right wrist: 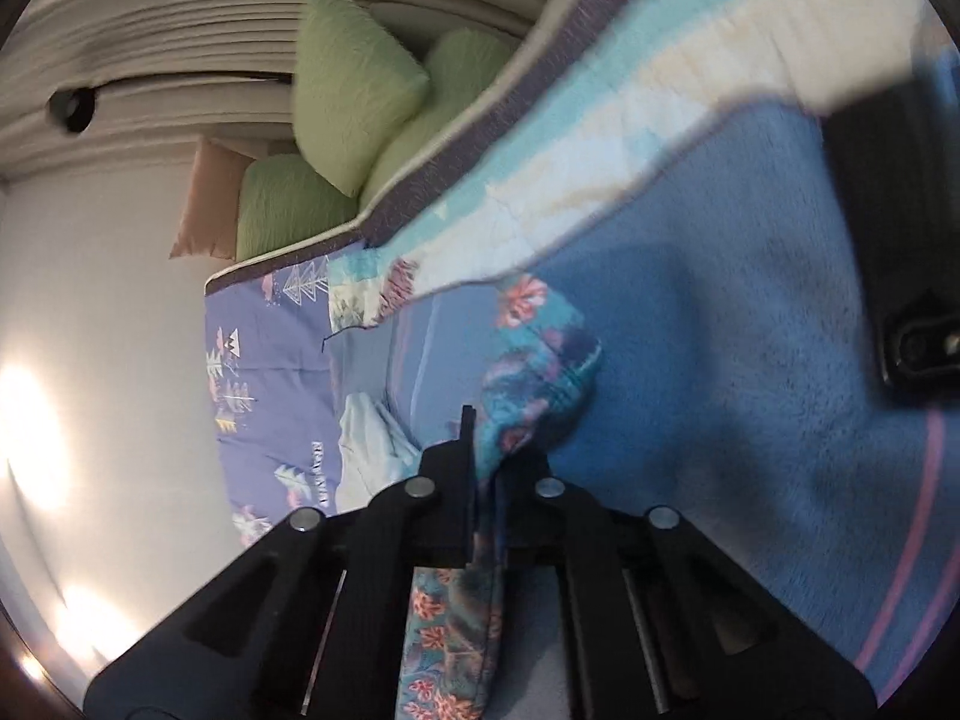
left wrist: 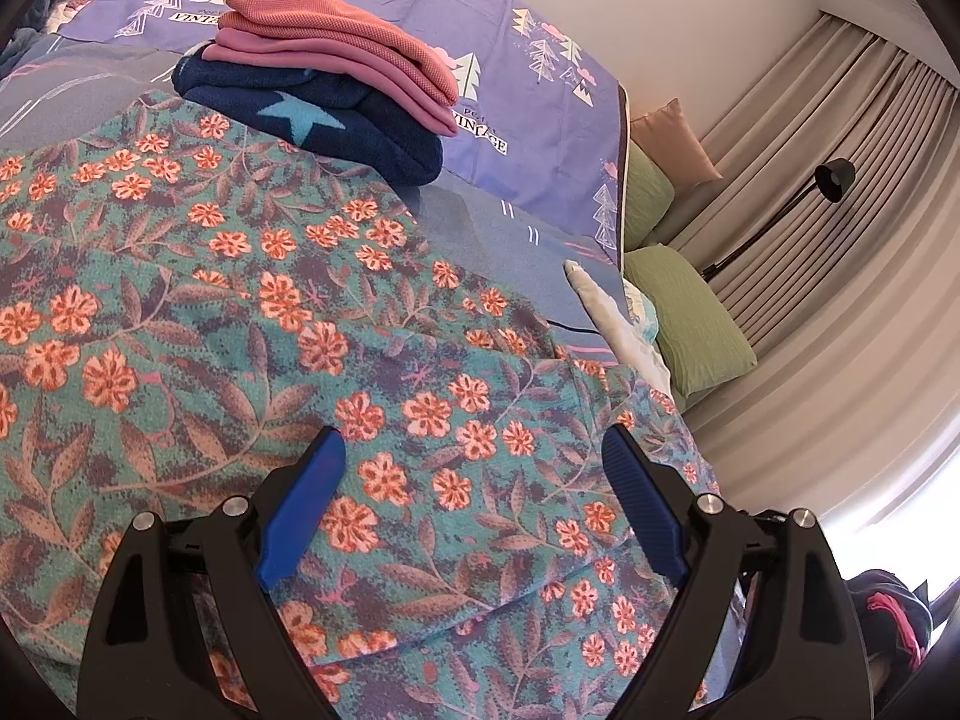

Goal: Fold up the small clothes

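Pinching the floral cloth [right wrist: 528, 354] by its edge, the right gripper [right wrist: 489, 450] is clamped; the left gripper [left wrist: 474, 450] gapes empty above it, bed edge [left wrist: 621, 228] right.

One floral garment [left wrist: 252, 324]; beyond it three folded clothes [left wrist: 336, 78] stacked; three green pillows [right wrist: 354, 96]; one floor lamp [left wrist: 834, 180].

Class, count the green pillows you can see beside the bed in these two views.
3. In the right wrist view: one upright at the top, one behind it against the mattress edge, one lower by the pink cushion. Others may be hidden.
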Motion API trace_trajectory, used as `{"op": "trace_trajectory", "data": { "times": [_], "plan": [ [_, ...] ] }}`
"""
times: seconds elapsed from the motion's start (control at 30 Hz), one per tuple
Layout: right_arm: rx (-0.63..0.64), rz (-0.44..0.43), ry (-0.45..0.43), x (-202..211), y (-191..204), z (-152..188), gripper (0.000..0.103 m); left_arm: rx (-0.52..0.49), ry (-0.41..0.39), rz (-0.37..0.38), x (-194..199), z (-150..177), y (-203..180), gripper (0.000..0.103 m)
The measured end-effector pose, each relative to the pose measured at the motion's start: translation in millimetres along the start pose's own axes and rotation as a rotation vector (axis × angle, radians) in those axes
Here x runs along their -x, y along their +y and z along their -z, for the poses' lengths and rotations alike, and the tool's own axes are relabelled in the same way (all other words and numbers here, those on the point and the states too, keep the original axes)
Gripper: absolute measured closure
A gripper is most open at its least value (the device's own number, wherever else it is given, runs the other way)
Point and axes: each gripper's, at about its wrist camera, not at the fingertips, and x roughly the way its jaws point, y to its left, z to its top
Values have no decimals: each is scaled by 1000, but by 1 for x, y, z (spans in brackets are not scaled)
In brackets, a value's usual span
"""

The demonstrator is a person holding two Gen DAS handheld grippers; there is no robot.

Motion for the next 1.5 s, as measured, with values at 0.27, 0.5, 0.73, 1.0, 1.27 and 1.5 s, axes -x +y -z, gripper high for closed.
{"op": "trace_trajectory", "data": {
  "times": [0.27, 0.5, 0.73, 1.0, 1.27, 1.5],
  "plan": [
    [243, -146, 51, 6, 102, 44, 99, 36, -10, 49, 4, -1, 3, 15],
    [456, -306, 206, 8, 178, 130, 99, 163, -21, 236, 13, -8, 17, 15],
    [717, -371, 455, -7, 212, 259, 99, 337, -9, 462, 22, -17, 40, 15],
    [1090, -349, 719, -28, 177, 408, 99, 479, 57, 558, 22, -24, 65, 15],
    [1390, -411, 777, 7, 158, 471, 89, 529, 146, 529, 24, -27, 73, 15],
    [1333, -473, 942, 12, 146, 476, 55, 553, 168, 516, 23, -23, 86, 21]
  ]
}}
